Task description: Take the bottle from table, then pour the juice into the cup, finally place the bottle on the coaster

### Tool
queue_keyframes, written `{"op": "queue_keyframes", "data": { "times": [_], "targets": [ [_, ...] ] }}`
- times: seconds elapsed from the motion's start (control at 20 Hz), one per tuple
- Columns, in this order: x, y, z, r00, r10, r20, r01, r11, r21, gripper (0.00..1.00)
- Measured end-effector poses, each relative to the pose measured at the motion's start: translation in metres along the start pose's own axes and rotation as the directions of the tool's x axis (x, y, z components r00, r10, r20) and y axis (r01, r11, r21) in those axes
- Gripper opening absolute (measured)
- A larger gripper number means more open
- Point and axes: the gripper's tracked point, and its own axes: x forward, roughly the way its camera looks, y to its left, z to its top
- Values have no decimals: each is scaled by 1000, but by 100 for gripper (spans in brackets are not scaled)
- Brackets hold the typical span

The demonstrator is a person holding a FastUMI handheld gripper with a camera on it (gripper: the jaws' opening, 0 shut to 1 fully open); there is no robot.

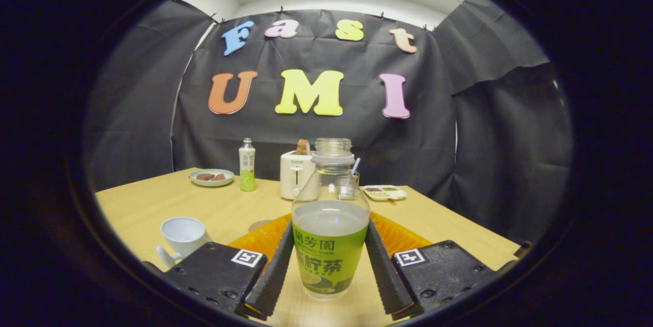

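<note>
**Bottle between the fingers, cap off**

The bottle stands upright between the two fingers of the gripper. It is clear plastic, uncapped, with a ribbed neck and a pale collar ring below the mouth. A green label wraps its lower half; pale, cloudy juice fills it to just above the label's upper edge. Both ribbed black fingers lie along the bottle's sides and appear to press on it, spread only to the bottle's width. Whether its base rests on the table or hangs just above it, I cannot tell.

The orange coaster lies just beyond the fingers, behind the bottle. The white cup sits left of the left finger, handle toward the camera. Farther back: a plate, a second bottle, a white toaster and a small tray.
</note>
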Motion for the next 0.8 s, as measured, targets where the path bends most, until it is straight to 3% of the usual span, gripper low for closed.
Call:
{"op": "queue_keyframes", "data": {
  "times": [0.45, 0.8],
  "targets": [
    [-30, 0, 58, 999, -37, 13, 39, 989, -142, 80],
    [-37, 2, 68, 997, -70, -25, 56, 934, -353, 80]
  ]
}}
